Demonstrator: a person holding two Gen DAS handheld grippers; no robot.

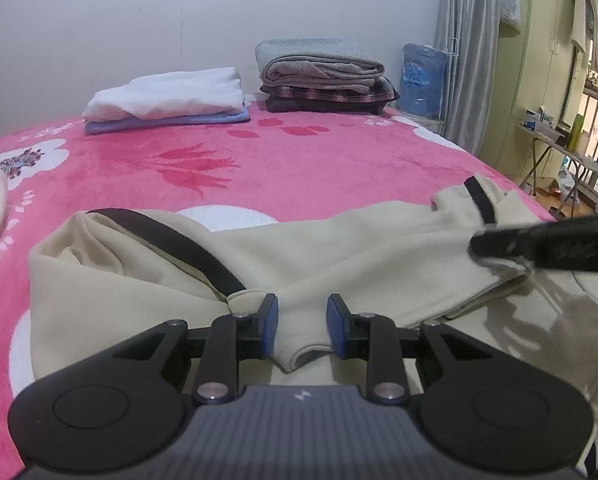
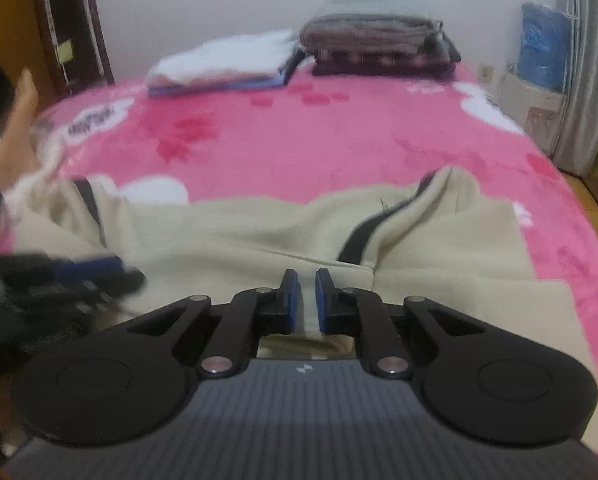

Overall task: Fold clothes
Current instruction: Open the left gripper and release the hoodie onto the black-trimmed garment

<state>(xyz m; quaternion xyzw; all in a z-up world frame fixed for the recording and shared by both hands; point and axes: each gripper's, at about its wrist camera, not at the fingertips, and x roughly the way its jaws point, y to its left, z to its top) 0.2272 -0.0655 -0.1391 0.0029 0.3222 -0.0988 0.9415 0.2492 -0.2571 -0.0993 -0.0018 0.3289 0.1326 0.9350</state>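
Cream fleece is bunched between the blue pads of the left gripper (image 1: 302, 330), jaws partly closed with a fold of the garment (image 1: 339, 256) sitting in the gap and both pads look pressed on it. Over on the right gripper (image 2: 307, 302) the pads are nearly together, with only a thin pale strip of the same cloth pinched in the slit, though that view is smeared with motion blur so I can't swear how much fabric it really has. Just past both sets of fingers the garment lies flattened across the near edge of the pink blanket (image 1: 259, 160), with a black stripe (image 1: 171, 240) running off to the left of the left fingers and another up ahead of the right ones. Well beyond, against the wall, sit a white and blue folded stack (image 1: 167, 100) and a darker folded stack (image 1: 323, 76). Risk-wise: the right side's bite looks tiny, so if that hand pulls sideways quickly the hem could slip out and the fold would go lopsided. Also the left is grabbing a thick wad, so it might drag extra layers along and wrinkle the whole thing.
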